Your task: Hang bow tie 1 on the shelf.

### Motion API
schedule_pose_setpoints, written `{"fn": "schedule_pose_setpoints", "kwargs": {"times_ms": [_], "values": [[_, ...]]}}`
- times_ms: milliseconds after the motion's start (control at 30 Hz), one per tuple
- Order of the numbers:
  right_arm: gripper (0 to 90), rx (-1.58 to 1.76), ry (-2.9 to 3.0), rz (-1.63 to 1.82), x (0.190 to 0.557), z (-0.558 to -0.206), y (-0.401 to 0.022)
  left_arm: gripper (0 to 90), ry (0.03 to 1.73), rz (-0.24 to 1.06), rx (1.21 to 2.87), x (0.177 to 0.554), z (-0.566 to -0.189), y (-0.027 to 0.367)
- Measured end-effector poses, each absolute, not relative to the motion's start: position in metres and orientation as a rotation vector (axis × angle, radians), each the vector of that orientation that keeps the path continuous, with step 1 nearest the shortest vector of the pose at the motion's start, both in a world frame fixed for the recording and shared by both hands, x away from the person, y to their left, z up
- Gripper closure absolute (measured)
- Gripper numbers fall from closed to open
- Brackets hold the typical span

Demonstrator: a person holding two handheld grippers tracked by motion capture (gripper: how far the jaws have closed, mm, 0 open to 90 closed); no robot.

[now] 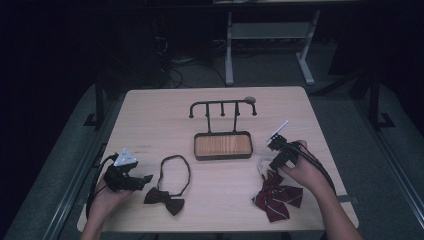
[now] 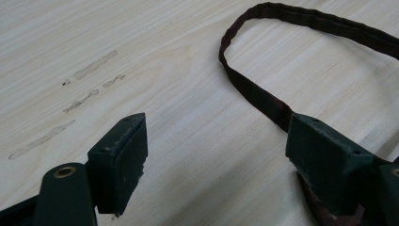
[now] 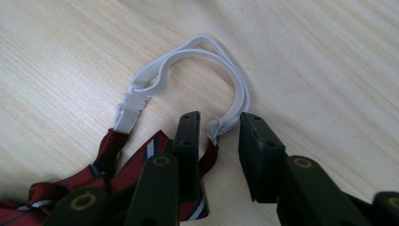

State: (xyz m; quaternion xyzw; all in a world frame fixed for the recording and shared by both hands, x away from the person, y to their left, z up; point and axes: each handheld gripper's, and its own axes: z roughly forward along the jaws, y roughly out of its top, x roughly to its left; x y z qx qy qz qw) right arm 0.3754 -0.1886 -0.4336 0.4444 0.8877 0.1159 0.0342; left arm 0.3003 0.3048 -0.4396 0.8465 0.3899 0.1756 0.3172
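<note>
A dark brown bow tie [image 1: 165, 200] with a thin strap loop [image 1: 175, 172] lies at the front left of the table. My left gripper [image 1: 145, 179] rests just left of it, open. In the left gripper view the jaws of my left gripper [image 2: 216, 155] stand wide apart over bare wood, and the strap [image 2: 263, 99] runs past the right one. A red striped bow tie [image 1: 277, 197] lies at the front right. My right gripper [image 3: 216, 136] is open, and the end of the tie's white elastic band [image 3: 242, 96] lies loose between its jaws.
A black hook stand [image 1: 222, 107] rises behind a small wood-lined tray [image 1: 222, 145] at mid-table. Faint smears [image 2: 89, 66] mark the wood to the left. The table's front edge [image 1: 215, 231] runs just under both hands.
</note>
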Motion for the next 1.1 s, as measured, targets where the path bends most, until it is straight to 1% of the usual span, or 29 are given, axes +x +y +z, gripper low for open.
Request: {"fn": "schedule_pose_setpoints", "kwargs": {"times_ms": [167, 500, 567, 700, 900, 1100], "values": [[72.3, 1.343, 2.715, 0.312, 0.375, -0.434, -0.184, 21.7, 1.025, 0.463, 2.233, 0.3, -0.44, 0.305], [73.9, 1.298, 2.689, 0.261, 0.373, -0.435, -0.179, 21.7, 1.023, 0.463, 2.24, 0.301, -0.44, 0.305], [78.8, 1.298, 2.696, 0.254, 0.373, -0.436, -0.179, 21.7, 1.023, 0.463, 2.24, 0.3, -0.44, 0.304], [80.5, 1.293, 2.704, 0.222, 0.374, -0.439, -0.178, 21.7, 1.023, 0.465, 2.239, 0.3, -0.44, 0.305], [82.7, 1.312, 2.71, 0.249, 0.375, -0.438, -0.18, 21.7, 1.022, 0.464, 2.241, 0.301, -0.44, 0.305], [83.0, 1.363, 2.736, 0.353, 0.375, -0.43, -0.188, 21.7, 1.023, 0.462, 2.241, 0.3, -0.44, 0.305]]}}
